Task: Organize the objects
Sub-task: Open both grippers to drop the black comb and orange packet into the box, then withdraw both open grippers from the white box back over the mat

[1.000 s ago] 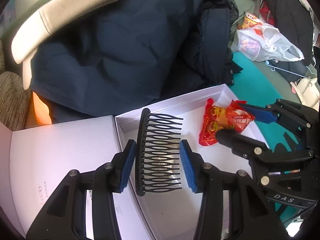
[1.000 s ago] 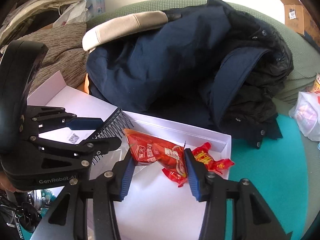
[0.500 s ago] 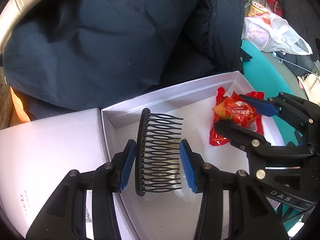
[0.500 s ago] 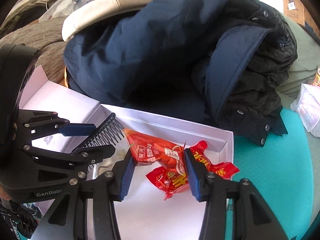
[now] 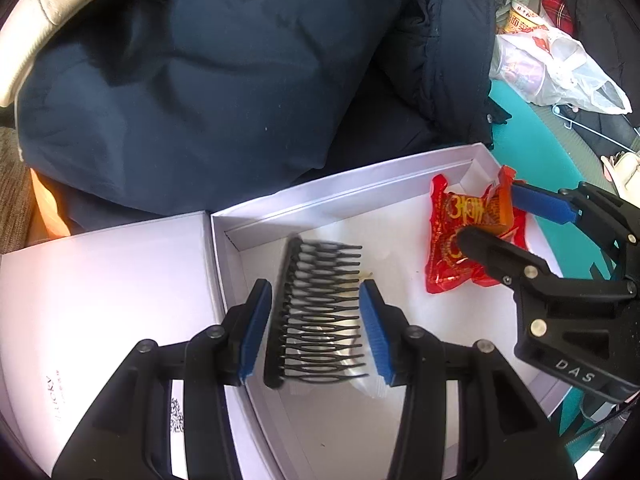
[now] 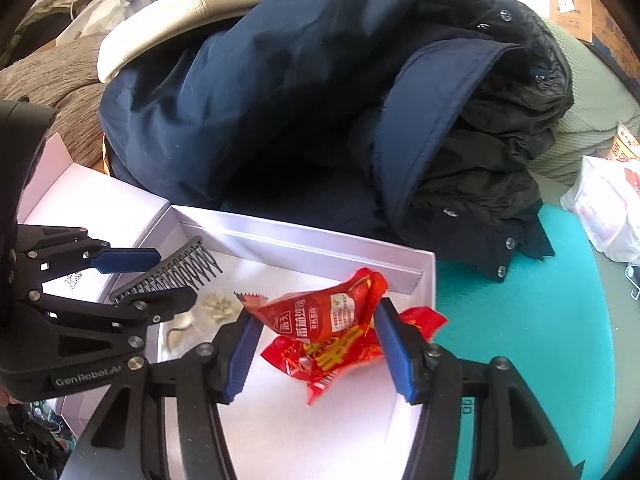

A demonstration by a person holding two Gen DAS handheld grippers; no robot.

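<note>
Plainly, both claws have carried their loads over the open white box (image 5: 352, 184), which lies on a bed or sofa heaped with a dark blue jacket (image 5: 200, 80), so that loose things end up gathered inside it rather than scattered. The left claw (image 5: 316, 328) is closed across the black comb (image 5: 316, 312), which sits between the blue pads with its spine against the left pad and its teeth running toward the right one; it hangs just above the box floor, over a small clear wrapper, and looks a little blurred. The right claw (image 6: 316, 344) has its jaws opening, with a red snack packet (image 6: 320, 316) still between the pads and a second red packet (image 6: 340, 360) lying under it on the box floor near the right wall. That reads as a release: the packet is being let go where its twin already rests, keeping like with like. Both claws tilt steeply downward into the box, the left near the box's left wall beside the lid (image 5: 100, 280), the right toward the far right corner. A plastic bag (image 5: 560, 76) sits well apart.
</note>
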